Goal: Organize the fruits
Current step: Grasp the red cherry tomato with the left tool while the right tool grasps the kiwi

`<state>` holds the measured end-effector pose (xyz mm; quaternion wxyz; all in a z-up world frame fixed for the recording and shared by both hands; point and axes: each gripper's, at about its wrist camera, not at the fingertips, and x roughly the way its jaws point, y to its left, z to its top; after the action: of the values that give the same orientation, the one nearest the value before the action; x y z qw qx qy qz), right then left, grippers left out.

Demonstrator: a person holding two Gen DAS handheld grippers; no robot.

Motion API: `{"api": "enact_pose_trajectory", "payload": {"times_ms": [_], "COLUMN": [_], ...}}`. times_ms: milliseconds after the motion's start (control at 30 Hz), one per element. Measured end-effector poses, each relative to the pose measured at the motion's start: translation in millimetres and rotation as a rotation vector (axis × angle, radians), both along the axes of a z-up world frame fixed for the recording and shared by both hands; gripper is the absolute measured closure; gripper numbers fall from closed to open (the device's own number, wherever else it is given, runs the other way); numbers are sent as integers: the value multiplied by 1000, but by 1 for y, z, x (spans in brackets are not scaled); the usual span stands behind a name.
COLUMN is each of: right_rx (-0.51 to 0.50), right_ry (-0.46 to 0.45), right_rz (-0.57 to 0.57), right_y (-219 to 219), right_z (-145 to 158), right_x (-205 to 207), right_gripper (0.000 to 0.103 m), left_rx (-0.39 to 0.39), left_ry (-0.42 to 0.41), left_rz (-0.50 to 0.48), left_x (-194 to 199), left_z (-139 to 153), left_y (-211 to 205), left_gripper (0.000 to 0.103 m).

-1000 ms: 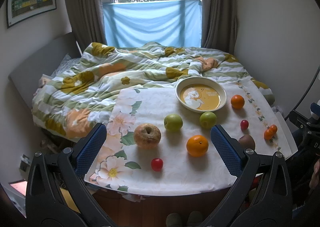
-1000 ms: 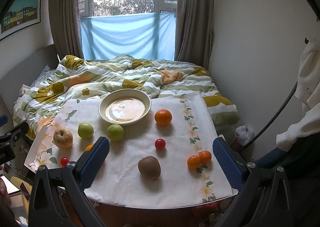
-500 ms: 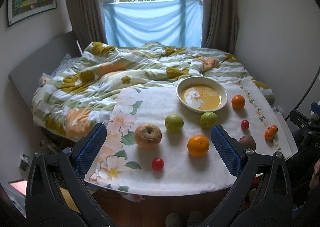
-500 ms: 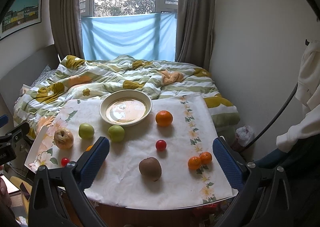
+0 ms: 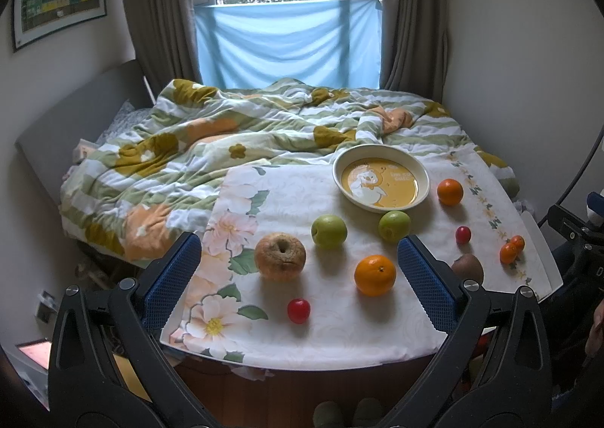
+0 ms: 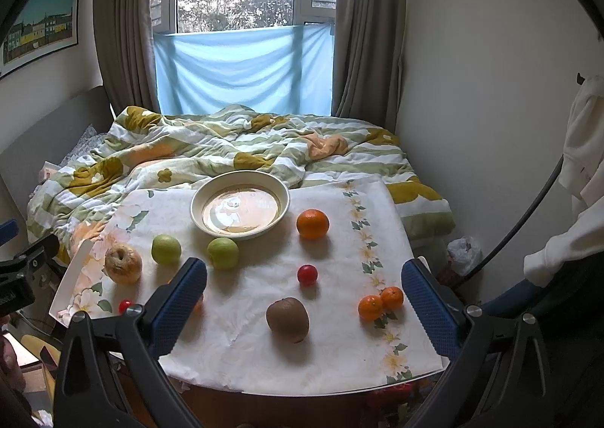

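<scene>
Both claws wide, bowl [image 6: 240, 209] bare

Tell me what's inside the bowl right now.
No fruit: the bowl shows only its yellow cartoon-printed base. From the right wrist, glare washes out the base and the near rim hides a sliver of it.

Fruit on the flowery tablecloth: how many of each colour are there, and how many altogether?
Green round apples: 2
Big oranges: 2
Small orange mandarins: 2
Small red round fruits: 2
Brown fuzzy kiwi: 1
Wrinkled tan apple: 1
Total: 10
</scene>
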<state>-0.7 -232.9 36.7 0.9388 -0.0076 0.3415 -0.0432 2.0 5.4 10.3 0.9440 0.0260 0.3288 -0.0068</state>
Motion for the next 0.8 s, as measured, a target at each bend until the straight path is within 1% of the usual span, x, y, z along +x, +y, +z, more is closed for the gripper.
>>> {"api": "enact_pose_trajectory", "payload": {"times_ms": [267,400,567,700,800], "right_rx": [4,10,-5,13,44], "right_ry": [3,18,62,101,125], "right_rz": [11,33,57,78,80], "right_y": [4,5,6,2,-3], "right_z": [0,-10,-32,-58,-79], "right_x": [3,3,7,11,14], "right_gripper": [0,0,0,0,0], "left_rx": [-10,-3,12,4,6], "left_ry": [7,29,75,137,157], "left_rz": [-5,3,30,47,63], "left_x": [4,7,11,15,18], "left_z": [-3,-9,-31,-63,-84], "left_y": [0,0,1,2,4], "left_gripper": [0,0,0,0,0]}}
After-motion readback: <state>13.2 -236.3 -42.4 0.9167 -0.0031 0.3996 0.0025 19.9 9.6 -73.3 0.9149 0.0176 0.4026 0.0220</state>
